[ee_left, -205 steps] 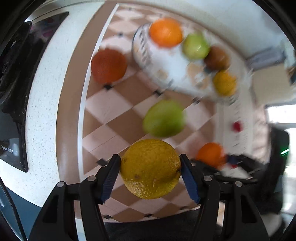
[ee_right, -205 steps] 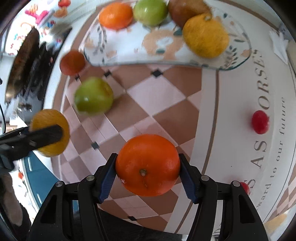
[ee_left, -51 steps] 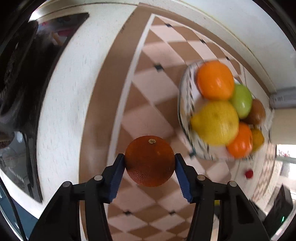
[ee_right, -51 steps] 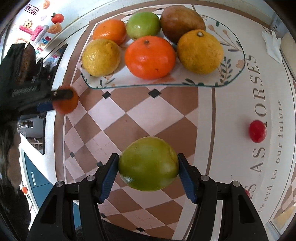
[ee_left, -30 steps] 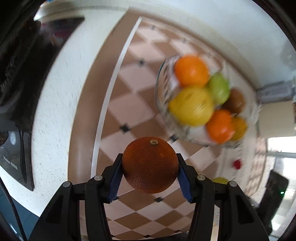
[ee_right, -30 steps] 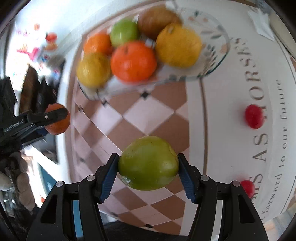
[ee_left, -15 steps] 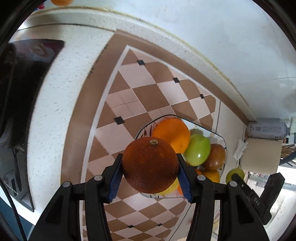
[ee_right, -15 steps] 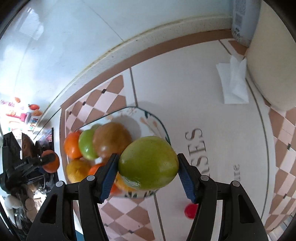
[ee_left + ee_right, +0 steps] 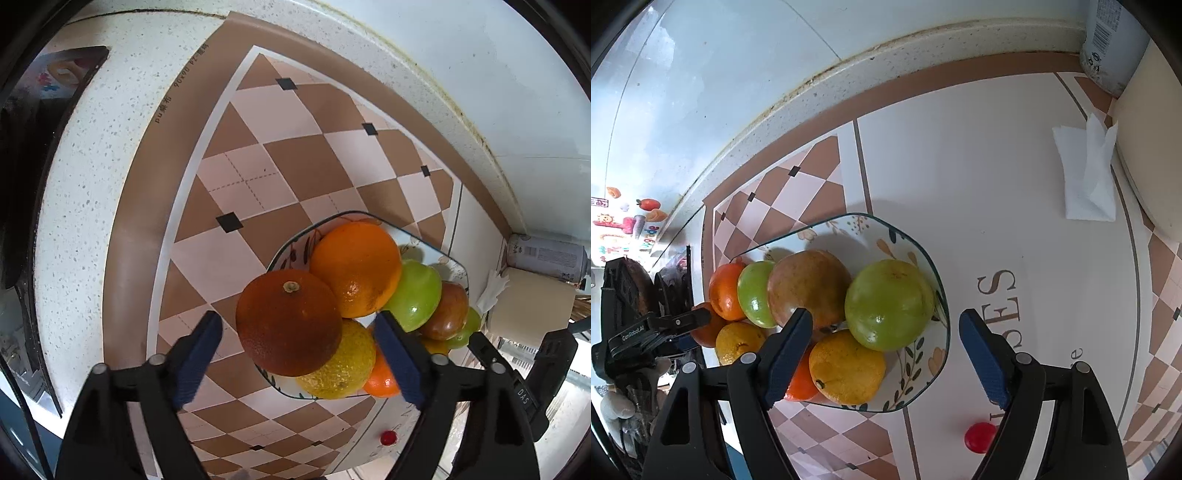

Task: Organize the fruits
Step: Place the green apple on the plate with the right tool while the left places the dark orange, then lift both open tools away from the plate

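My left gripper (image 9: 297, 343): jaws just opened, pads clear of the dark orange (image 9: 288, 323), which sits on the fruit pile at the plate's (image 9: 923, 373) near edge. My right gripper (image 9: 886, 345): jaws likewise just opened, the large green fruit (image 9: 888, 304) lying free on the plate. Beyond: brown fruit (image 9: 809, 282), small green apple (image 9: 756, 293), bright orange (image 9: 356, 267).
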`<state>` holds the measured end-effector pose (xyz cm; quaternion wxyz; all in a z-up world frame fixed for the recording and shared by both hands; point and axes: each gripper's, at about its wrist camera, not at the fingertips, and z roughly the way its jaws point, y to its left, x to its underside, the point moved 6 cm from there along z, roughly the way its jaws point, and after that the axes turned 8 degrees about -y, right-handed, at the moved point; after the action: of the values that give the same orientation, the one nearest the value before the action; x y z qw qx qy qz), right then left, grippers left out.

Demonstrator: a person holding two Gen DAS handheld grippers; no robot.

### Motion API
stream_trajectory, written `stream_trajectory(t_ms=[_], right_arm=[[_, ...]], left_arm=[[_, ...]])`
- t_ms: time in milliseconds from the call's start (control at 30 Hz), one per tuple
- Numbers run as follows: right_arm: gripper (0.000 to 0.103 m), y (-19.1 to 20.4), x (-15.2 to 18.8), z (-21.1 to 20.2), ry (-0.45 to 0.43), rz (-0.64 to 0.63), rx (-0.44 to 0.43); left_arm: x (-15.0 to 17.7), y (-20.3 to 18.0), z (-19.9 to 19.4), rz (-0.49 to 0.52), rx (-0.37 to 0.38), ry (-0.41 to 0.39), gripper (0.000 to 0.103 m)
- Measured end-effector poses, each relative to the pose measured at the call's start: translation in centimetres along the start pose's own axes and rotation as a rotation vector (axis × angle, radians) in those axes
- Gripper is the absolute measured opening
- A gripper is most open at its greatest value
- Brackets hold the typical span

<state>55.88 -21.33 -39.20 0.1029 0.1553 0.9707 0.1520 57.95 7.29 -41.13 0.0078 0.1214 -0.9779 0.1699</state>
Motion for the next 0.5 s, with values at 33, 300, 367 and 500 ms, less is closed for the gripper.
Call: stream_trajectory(t_ms=[33,300,367,500], right_arm=[[0.085,0.1,0.0,-0.1,0.000,-0.005,0.001],[0.093,1.2,1.1,-2.8,-0.070,-0.099,0.106],[0.093,1.8,2.0,-3.8,-0.093,-0.135,0.135],[0.093,2.7,4.2,-5.4,-0.125,-0.190,0.179]], left_arm=[[0.0,-0.1,0.0,0.005,-0.004,0.003,0.085],[0.8,-0.8,-3.1,0.148,-0.180,-0.133,0.085],[1.9,-1.1,-4.2,0.205,-0.244,-0.188,0.085],[5.0,-1.7,-5.6,0.269,-0.283,-0.251,0.085]])
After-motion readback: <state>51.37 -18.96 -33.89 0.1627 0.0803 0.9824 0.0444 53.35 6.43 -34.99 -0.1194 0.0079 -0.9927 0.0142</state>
